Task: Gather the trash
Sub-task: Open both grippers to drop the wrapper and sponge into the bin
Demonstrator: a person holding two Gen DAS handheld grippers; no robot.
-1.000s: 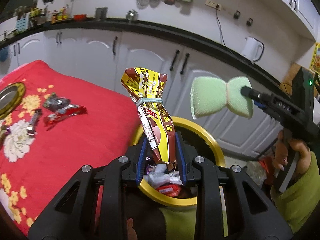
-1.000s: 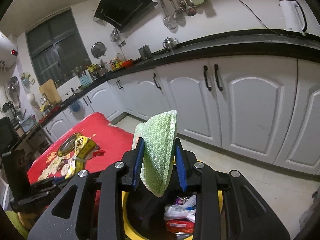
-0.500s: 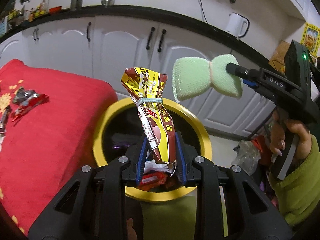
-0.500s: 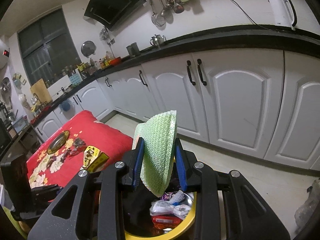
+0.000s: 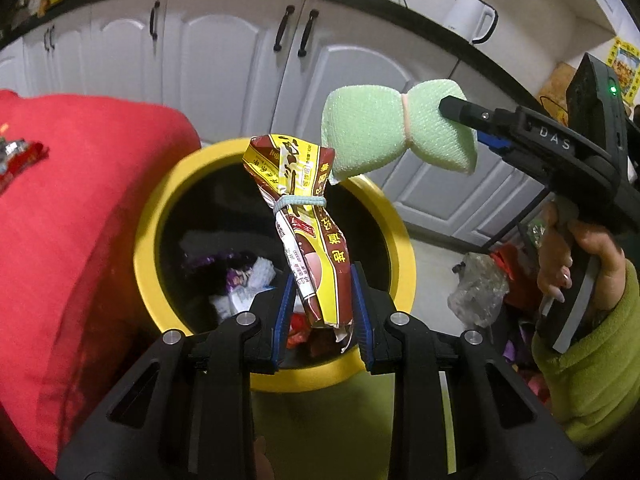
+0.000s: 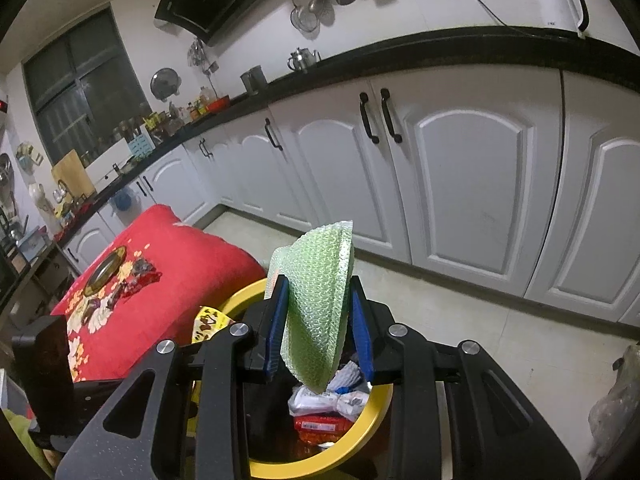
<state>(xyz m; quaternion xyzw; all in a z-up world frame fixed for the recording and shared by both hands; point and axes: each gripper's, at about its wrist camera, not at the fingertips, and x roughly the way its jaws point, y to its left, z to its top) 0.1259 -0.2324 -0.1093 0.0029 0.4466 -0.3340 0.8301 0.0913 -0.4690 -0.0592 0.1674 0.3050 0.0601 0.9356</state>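
Left gripper [image 5: 320, 312] clamped on yellow-brown snack wrapper [image 5: 308, 236], centre frame over yellow-rimmed trash bin [image 5: 148, 236]. Right gripper [image 6: 318, 330] pinching green sponge [image 6: 316, 304], centre frame above bin.

The right tongs [image 6: 319, 322] clamp a folded green sponge [image 6: 316, 312] above a yellow-rimmed bin [image 6: 360, 428] holding wrappers [image 6: 328, 404]. A red floral cloth [image 6: 160, 276] lies at left; white cabinets [image 6: 460, 184] stand behind.
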